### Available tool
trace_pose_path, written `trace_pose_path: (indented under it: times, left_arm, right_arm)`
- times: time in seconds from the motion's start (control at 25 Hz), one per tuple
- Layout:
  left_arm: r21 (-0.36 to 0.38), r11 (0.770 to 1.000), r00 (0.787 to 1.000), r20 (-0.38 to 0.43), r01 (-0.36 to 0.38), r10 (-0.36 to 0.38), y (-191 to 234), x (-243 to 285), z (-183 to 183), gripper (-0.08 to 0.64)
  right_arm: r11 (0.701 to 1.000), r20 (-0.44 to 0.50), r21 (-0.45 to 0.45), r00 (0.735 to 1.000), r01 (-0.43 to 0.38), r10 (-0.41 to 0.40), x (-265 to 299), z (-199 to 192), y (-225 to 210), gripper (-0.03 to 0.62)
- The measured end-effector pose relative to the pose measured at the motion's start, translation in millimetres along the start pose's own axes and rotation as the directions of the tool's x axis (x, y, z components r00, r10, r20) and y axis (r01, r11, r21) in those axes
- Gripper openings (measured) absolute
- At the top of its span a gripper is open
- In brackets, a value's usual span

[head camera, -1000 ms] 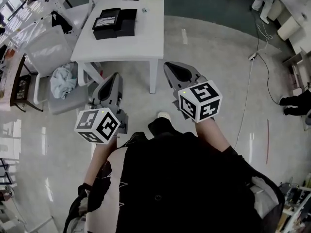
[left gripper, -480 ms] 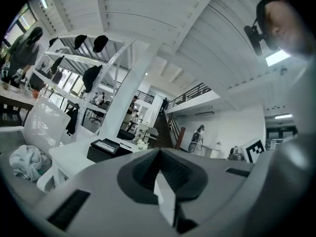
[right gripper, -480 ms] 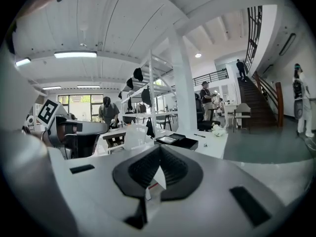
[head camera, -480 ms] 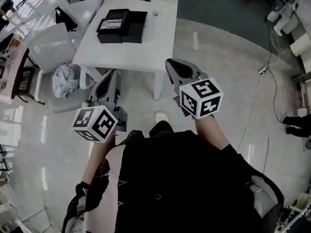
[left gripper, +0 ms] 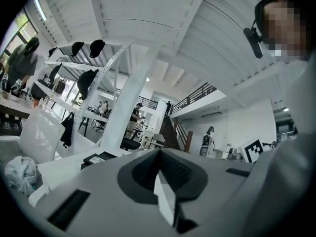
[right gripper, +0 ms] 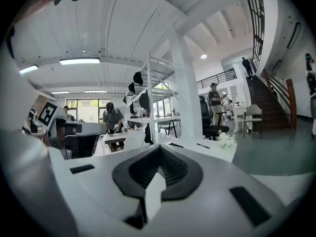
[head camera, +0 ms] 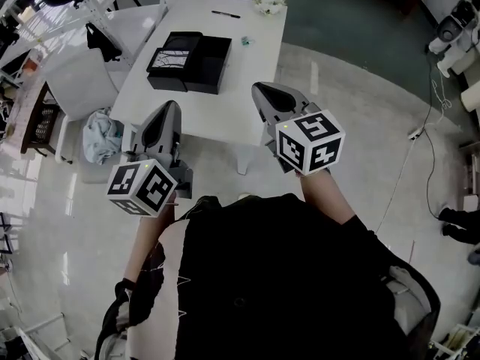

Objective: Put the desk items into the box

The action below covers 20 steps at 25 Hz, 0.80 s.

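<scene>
The white rectangular table [head camera: 244, 77] bears an open black rectangular box [head camera: 187, 62]. The left gripper [head camera: 166, 117] and right gripper [head camera: 268, 98] hover closed and empty. Beyond the box, the thin black pen [head camera: 225, 13] looks light, stiff and slippery; pinch it mid-shaft.

Open white hall, pale glossy floor [head camera: 352, 103].
A white table [head camera: 247, 58] stands beside a white chair [head camera: 75, 81]; staircase [right gripper: 269, 102] at right, strip light [right gripper: 79, 61] overhead (windows [right gripper: 89, 107] glow far back).

I count one white table [head camera: 219, 111], one open black box [head camera: 189, 60], one pen [head camera: 225, 14], one small bluish item [head camera: 245, 41], one white flower bunch [head camera: 268, 1], two grippers: left gripper [head camera: 168, 108], right gripper [head camera: 262, 90].
</scene>
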<state>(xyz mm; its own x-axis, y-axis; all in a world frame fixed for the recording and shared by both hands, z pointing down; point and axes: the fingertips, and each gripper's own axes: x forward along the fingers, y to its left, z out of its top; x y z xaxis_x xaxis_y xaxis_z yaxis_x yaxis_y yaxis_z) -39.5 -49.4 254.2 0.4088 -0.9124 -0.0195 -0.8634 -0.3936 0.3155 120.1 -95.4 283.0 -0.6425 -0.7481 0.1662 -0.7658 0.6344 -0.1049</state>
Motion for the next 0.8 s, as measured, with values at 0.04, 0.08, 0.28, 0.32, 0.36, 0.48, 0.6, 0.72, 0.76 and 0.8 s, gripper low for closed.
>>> trace_pose_path:
  times: [0.04, 0.08, 0.28, 0.32, 0.36, 0.48, 0.6, 0.72, 0.76, 0.8]
  left_arm:
    - [0.002, 1.0, 1.0, 0.008, -0.003, 0.003, 0, 9, 2, 0.011]
    - [0.002, 1.0, 1.0, 0.015, -0.004, 0.004, 0, 18, 4, 0.011]
    - [0.008, 1.0, 0.999, 0.046, -0.014, 0.014, 2, 54, 12, 0.011]
    - [0.006, 1.0, 0.999, 0.047, -0.017, 0.017, 3, 59, 11, 0.011]
    - [0.002, 1.0, 0.999, 0.046, -0.022, 0.022, 4, 63, 10, 0.011]
    - [-0.015, 0.999, 0.998, 0.041, -0.041, 0.041, 11, 74, 4, 0.011]
    - [-0.016, 0.999, 0.999, 0.011, -0.051, 0.052, 16, 84, -5, 0.011]
    - [-0.025, 0.997, 0.997, -0.023, -0.073, 0.073, 26, 86, -14, 0.011]
    - [-0.041, 0.995, 0.996, -0.025, -0.085, 0.084, 32, 86, -15, 0.011]
    - [-0.066, 0.993, 0.995, -0.024, -0.097, 0.096, 38, 86, -17, 0.011]
  right_arm:
    - [1.0, 0.003, -0.005, 1.0, -0.005, 0.005, 5, 4, -8, 0.003]
    - [1.0, 0.006, -0.009, 1.0, -0.01, 0.01, 9, 7, -15, 0.003]
    - [0.999, 0.023, -0.03, 0.999, -0.029, 0.029, 31, 23, -48, 0.003]
    - [0.999, 0.024, -0.031, 0.999, -0.031, 0.032, 34, 25, -52, 0.003]
    - [0.999, 0.021, -0.032, 0.999, -0.035, 0.035, 37, 24, -56, 0.003]
    - [0.998, -0.001, -0.027, 0.999, -0.05, 0.05, 46, 17, -64, 0.003]
    - [0.998, -0.035, -0.007, 0.998, -0.06, 0.06, 58, 2, -72, 0.003]
    - [0.998, -0.073, 0.031, 0.995, -0.06, 0.062, 69, -16, -79, 0.003]
    - [0.997, -0.086, 0.043, 0.994, -0.062, 0.066, 73, -23, -80, 0.003]
    - [0.996, -0.1, 0.054, 0.992, -0.065, 0.07, 78, -29, -81, 0.003]
